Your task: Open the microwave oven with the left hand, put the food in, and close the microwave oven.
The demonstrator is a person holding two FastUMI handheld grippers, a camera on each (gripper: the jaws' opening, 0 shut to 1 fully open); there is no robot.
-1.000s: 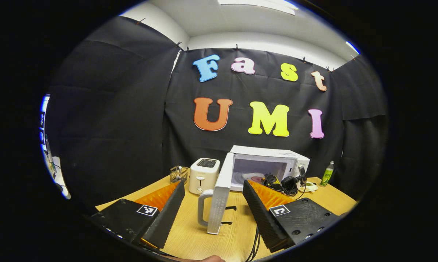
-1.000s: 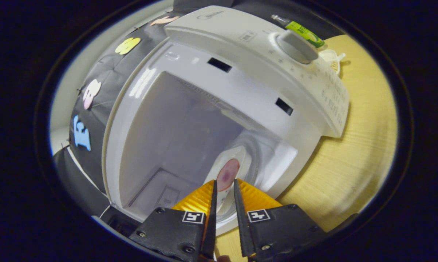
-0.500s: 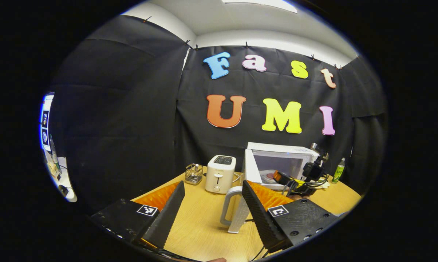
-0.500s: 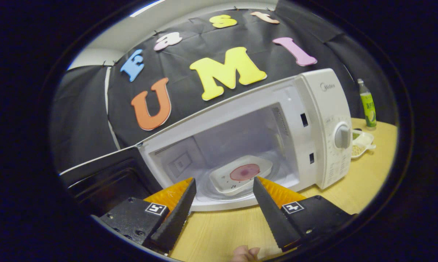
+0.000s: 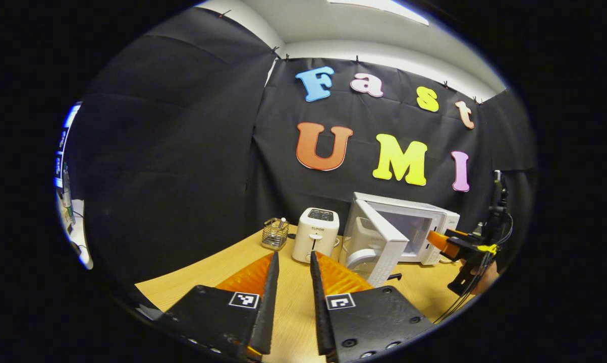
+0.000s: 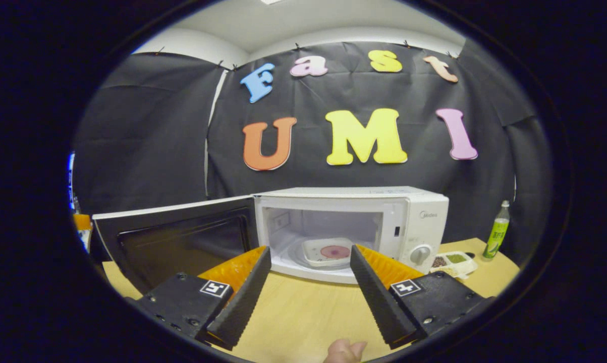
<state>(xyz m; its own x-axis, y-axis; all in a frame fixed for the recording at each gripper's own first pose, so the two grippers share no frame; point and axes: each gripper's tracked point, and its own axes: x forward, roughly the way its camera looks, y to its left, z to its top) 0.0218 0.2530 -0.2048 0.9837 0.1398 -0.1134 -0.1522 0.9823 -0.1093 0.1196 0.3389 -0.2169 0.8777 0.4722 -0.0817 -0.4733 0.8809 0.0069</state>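
1. White and standing wide open, the microwave oven (image 6: pixel 351 217) sits at the back of the table (image 6: pixel 303 317). The food (image 6: pixel 329 251), a pale plate with a reddish round on it, lies on the turntable inside, so closing the door looks like the step in hand.

2. The door (image 6: pixel 174 237) swings out on the hinge side, its dark inner face turned toward the right gripper view. In the left gripper view its handle (image 5: pixel 357 258) faces you, just beyond the fingertips.

3. Your left gripper (image 5: pixel 292 297) has its fingers nearly together with only a narrow gap, and they hold nothing. You need no grasp here; judge it as a push, with the outer side of a finger laid flat on the door's outer face near the handle edge.

4. Push in an arc around the hinge, not straight at the oven, and ease off near the frame so the latch catches without shoving the oven back.

5. Your right gripper (image 6: pixel 306 287) is spread wide and empty, held off in front of the cavity. Keep it back there, clear of the door's sweep.

6. Mind the toaster (image 5: pixel 315 241) and the wire basket (image 5: pixel 276 233) just beside the oven on the door's side; the door's free edge seems likely to pass near them.
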